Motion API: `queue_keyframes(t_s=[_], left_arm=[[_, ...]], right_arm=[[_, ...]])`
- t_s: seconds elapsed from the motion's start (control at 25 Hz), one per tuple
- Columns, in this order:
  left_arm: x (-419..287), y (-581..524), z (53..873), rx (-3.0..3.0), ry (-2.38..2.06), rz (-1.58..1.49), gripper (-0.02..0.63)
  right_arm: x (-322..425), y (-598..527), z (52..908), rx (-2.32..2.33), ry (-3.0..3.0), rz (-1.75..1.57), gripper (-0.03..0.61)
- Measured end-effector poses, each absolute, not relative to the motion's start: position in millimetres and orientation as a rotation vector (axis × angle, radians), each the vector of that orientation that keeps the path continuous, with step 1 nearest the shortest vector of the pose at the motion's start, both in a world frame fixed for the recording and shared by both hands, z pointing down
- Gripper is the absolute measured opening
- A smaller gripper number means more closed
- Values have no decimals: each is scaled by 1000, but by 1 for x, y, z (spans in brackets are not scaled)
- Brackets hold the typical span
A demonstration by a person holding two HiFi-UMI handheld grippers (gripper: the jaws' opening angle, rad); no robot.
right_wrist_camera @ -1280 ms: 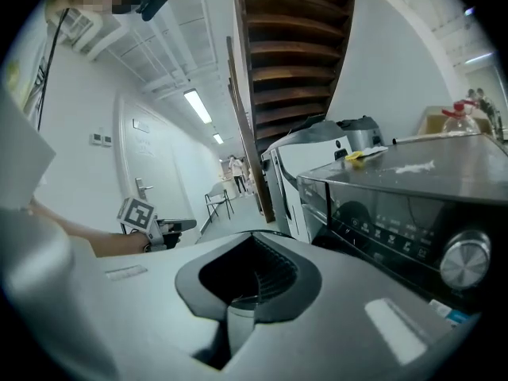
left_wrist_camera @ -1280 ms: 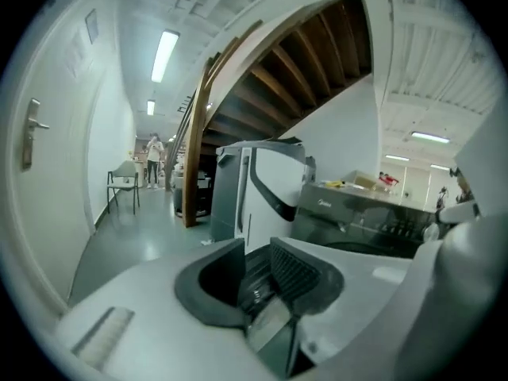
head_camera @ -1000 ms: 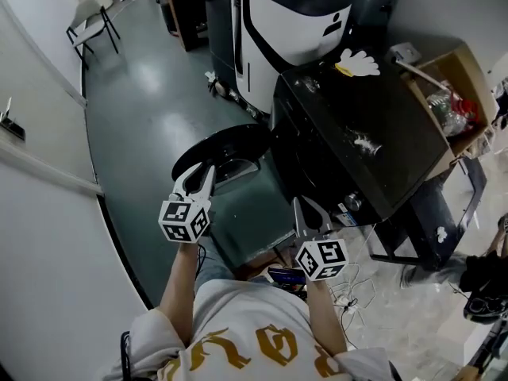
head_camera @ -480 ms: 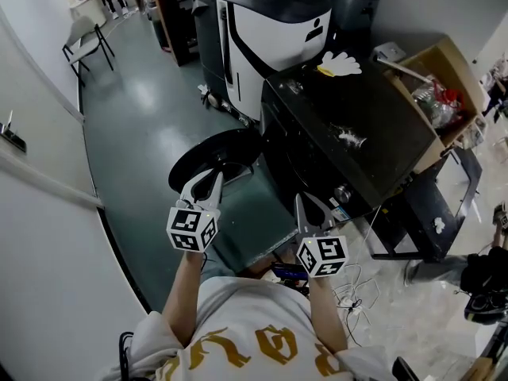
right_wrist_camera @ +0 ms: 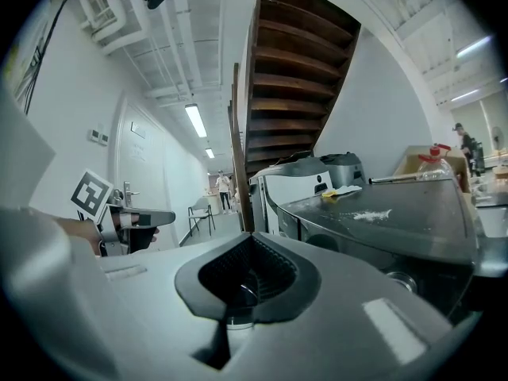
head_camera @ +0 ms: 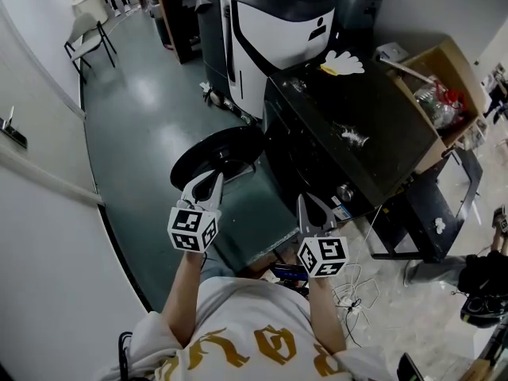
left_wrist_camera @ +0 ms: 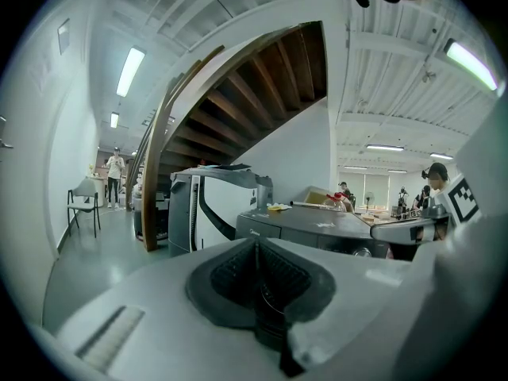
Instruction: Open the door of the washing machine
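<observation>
The black washing machine [head_camera: 357,125] stands ahead of me, and its round door [head_camera: 214,151] hangs swung out to the left over the green floor. My left gripper [head_camera: 208,181] is shut on nothing, its tips just short of the door's near rim. My right gripper [head_camera: 311,206] is also shut and empty, in front of the machine's front face near a knob [head_camera: 344,191]. In the left gripper view the left gripper [left_wrist_camera: 255,248] has its jaws closed together, with the machine [left_wrist_camera: 317,227] beyond. The right gripper view shows the right gripper [right_wrist_camera: 252,244] the same way, beside the machine's top [right_wrist_camera: 381,217].
A tall white and black unit [head_camera: 270,22] stands behind the machine. A cardboard box [head_camera: 444,86] with bottles sits at its right, above a black stand [head_camera: 429,221]. Cables [head_camera: 353,296] lie on the floor by my feet. A white wall [head_camera: 40,236] runs along the left; a chair [head_camera: 86,32] stands far back.
Both grippers stay shut and nearly still. The left gripper sits slightly further back from the door's rim than a second ago; the door remains swung out.
</observation>
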State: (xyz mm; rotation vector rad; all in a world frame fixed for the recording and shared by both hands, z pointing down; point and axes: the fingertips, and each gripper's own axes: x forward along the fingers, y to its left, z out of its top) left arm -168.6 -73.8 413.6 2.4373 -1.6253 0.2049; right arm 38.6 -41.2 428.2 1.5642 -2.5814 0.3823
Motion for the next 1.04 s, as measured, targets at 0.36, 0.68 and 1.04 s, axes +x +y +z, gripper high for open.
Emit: queue_keyframes(t_s=[0.36, 0.68, 1.04], left_arm=[[-171, -74, 422, 2426, -1606, 226, 6], [-170, -79, 427, 2421, -1597, 229, 3], [-158, -89, 428, 2436, -1576, 235, 0]], right_arm=[[38, -40, 435, 1561, -2556, 399, 11], [40, -42, 438, 1557, -2543, 394, 11], [46, -50, 439, 1554, -2536, 383, 11]])
